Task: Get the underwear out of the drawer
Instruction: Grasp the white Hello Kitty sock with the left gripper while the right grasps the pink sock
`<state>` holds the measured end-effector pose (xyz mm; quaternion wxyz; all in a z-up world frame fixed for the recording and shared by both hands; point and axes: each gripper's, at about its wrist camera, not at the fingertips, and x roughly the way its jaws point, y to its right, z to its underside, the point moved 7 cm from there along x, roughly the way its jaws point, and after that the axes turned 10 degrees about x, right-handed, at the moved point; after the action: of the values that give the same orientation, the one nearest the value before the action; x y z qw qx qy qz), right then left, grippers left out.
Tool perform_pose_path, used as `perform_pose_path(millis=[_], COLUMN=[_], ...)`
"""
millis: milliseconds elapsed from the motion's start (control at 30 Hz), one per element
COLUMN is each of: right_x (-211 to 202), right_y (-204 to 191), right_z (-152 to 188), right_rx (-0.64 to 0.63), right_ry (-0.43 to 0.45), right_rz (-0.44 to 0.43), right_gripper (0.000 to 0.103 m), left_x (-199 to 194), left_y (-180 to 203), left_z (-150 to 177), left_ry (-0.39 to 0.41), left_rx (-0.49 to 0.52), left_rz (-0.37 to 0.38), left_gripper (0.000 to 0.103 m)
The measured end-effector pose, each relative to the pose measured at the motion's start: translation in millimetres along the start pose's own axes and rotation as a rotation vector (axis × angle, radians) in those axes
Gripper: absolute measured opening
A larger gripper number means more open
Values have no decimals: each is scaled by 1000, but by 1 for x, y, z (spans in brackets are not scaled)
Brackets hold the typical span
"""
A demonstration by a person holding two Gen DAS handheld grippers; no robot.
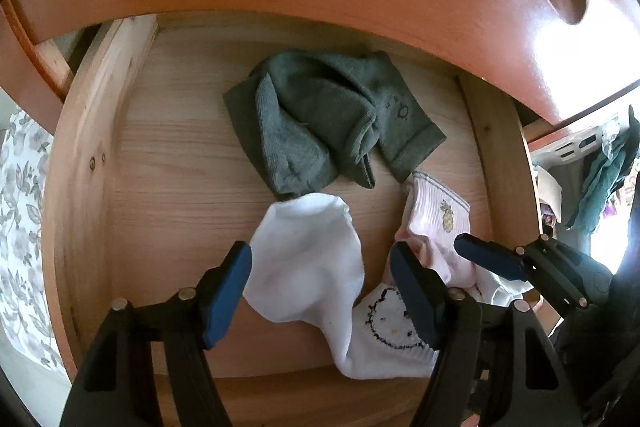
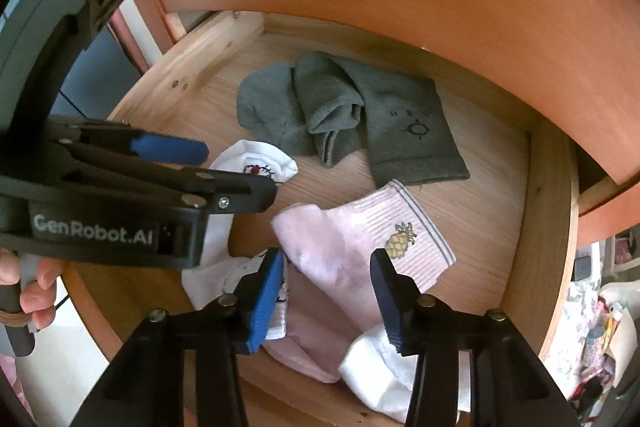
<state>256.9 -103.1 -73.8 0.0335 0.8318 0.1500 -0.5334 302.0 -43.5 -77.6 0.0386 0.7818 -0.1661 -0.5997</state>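
1. We had both grippers down in the open wooden drawer (image 1: 86, 147). The left gripper (image 1: 320, 291) was spread wide around the white sock (image 1: 308, 263), gripping nothing yet.
2. The right gripper (image 2: 328, 291) was also wide open, straddling the pink pineapple sock (image 2: 360, 243) without pinching it. No proper underwear showed anywhere, only socks, so we treated those as the task's things.
3. The green socks (image 2: 344, 115) lay bunched at the back, clear of both grippers. The white and pink ones sat at the front edge, partly overlapping each other.
4. Our take on doing it well: drop each gripper until the pads bracket a thick fold, then close on 1 sock only.
5. We figured lifting straight up mattered, since the white sock with the cat face (image 1: 390, 323) sat tangled under the pink one and could drag along.
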Motion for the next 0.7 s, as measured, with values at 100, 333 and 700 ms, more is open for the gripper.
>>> perform_pose_path(millis=[100,333,700], right_x=[2,-1,-17], right_y=[3,8,23], right_z=[-1,-1,-4], right_rx=[19,53,97], right_ry=[4,25,74], right_rz=[10,18,8], right_gripper=[39,17,12], left_x=[1,8,13], left_y=[3,7,8], left_z=[0,0,1], left_ry=[-6,-33,-33], left_rx=[31,47,69], left_rz=[-36,-56,-87], left_gripper=[72,56,21])
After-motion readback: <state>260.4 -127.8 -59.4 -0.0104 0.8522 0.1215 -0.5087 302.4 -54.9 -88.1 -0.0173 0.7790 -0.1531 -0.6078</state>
